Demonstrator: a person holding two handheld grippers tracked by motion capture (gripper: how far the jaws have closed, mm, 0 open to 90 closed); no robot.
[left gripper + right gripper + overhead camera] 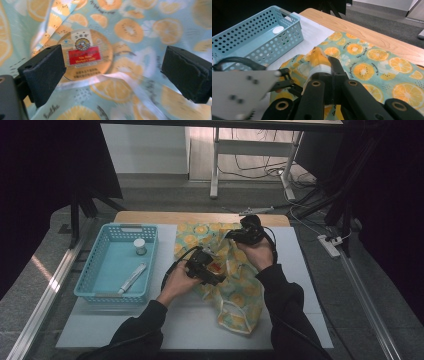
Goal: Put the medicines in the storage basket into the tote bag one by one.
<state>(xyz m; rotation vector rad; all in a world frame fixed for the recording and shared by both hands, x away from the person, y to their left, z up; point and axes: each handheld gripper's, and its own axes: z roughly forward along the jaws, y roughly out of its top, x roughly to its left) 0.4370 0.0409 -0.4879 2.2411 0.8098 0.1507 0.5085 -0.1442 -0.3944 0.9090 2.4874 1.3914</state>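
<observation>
A fabric bag (235, 292) printed with orange slices lies on the white mat. My right gripper (234, 236) (332, 63) is shut on the bag's bunched white-hemmed edge (319, 68) and holds it raised. My left gripper (216, 276) (113, 66) is open at the bag's mouth, and its grey plate (242, 85) appears in the right gripper view. In the left gripper view a round tin (86, 53) with a red label lies on the bag's fabric (140, 30) beyond the jaws, apart from both pads. A white hem strip (125, 80) crosses below the tin.
A light blue perforated basket (90, 270) (262, 37) stands at the left on the mat, holding a small white-lidded jar (140, 246) and a white tube (132, 277). The wooden table edge (200, 217) runs behind the bag. Cables and stands are on the floor beyond.
</observation>
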